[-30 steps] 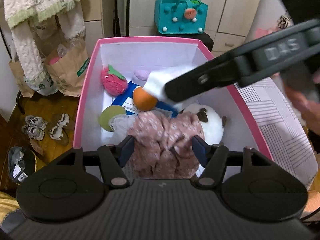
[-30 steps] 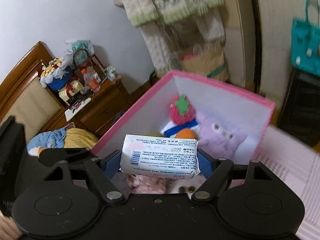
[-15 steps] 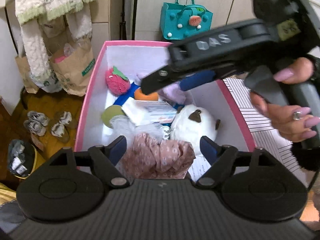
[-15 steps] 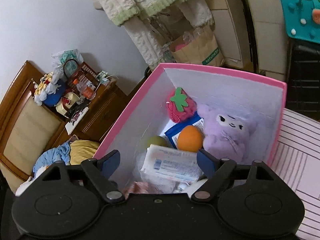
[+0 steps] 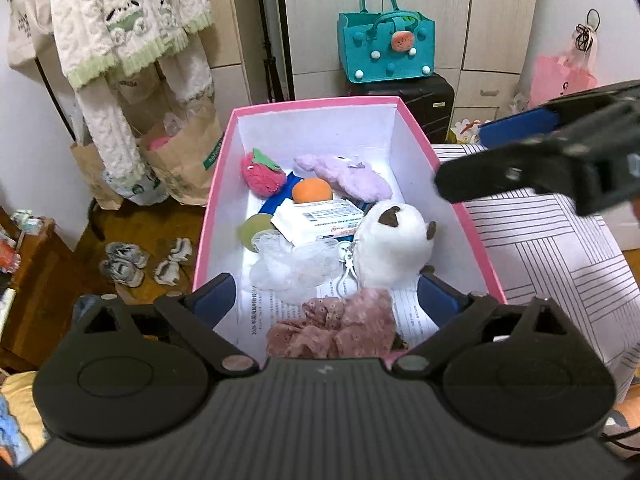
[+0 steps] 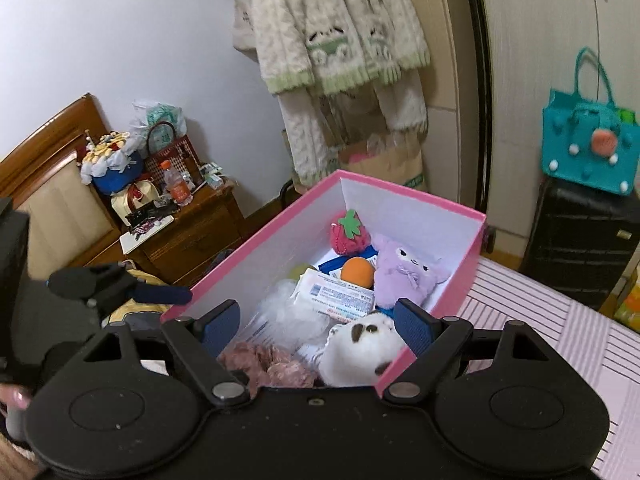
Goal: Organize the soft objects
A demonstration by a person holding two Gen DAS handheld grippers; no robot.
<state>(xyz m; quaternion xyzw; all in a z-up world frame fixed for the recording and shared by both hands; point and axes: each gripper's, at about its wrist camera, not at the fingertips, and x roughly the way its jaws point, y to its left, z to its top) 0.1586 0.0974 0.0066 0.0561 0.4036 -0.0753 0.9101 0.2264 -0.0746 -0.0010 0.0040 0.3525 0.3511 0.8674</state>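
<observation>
A pink box (image 5: 216,184) with white walls holds the soft things. A pink floral cloth (image 5: 336,328) lies at its near end, beside a white plush (image 5: 392,240) and a white mesh puff (image 5: 292,268). Farther in are a tissue pack (image 5: 320,220), an orange ball (image 5: 311,191), a strawberry plush (image 5: 262,176) and a purple plush (image 5: 348,178). My left gripper (image 5: 326,300) hovers over the near end. Its jaws are opening, clear of the cloth below. My right gripper (image 6: 318,322) is open and empty above the box's right side, over the tissue pack (image 6: 336,294).
The box rests on a striped bed cover (image 5: 560,260). Paper bags (image 5: 176,160) and shoes (image 5: 140,260) are on the floor to the left. A teal bag (image 5: 386,48) sits on a black suitcase behind. A cluttered wooden cabinet (image 6: 192,236) stands beside the bed.
The left jaws spread off the floral cloth, which now lies in the box, and the gripper rose. The right gripper dropped the tissue pack into the box and drew away right.
</observation>
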